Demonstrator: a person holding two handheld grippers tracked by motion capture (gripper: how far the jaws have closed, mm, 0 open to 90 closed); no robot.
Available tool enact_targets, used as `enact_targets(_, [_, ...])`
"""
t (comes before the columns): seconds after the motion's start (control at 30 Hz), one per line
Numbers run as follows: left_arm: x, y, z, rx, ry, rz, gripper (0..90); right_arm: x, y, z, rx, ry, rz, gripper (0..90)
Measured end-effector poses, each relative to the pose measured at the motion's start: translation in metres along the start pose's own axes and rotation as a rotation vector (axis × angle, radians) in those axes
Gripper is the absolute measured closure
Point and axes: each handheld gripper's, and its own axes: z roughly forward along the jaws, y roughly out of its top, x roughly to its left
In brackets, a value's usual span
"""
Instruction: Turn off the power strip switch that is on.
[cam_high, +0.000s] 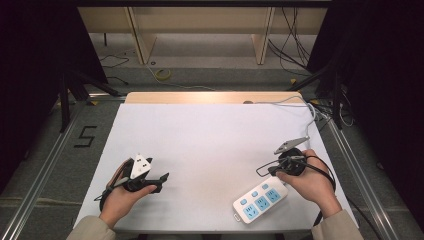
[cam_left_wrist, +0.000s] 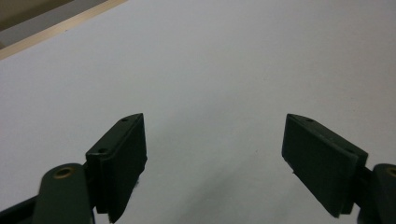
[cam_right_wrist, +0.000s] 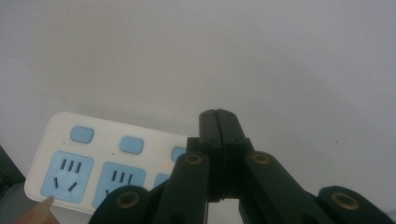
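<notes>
The power strip (cam_high: 260, 200) is a white bar with rounded corners, three pale blue sockets in a row, each with a blue switch beside it, and a small red light showing in the right gripper view. It lies flat near the table's front right edge, its long axis running diagonally from front-left to back-right. The right gripper (cam_high: 265, 171), jaws pressed together and empty, hovers just beside it. The left gripper (cam_high: 159, 181) rests well apart, jaws wide. The white table (cam_high: 210, 135) stands on a grey floor with loose cables.

Power strip (cam_right_wrist: 107, 168) partly behind hand-held gripper (cam_right_wrist: 218, 115), perhaps
</notes>
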Motion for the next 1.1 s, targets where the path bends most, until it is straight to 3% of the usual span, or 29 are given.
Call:
enact_targets(0.8, [0.0, 0.0, 0.0, -0.001, 0.0, 0.0, 21.9, 0.007, 0.005, 0.012, 0.115, 0.038, -0.013, 90.0])
enact_targets(1.1, [0.0, 0.0, 0.0, -0.001, -0.001, 0.001, 21.8, 0.007, 0.006, 0.014, 0.141, 0.044, 0.006, 90.0])
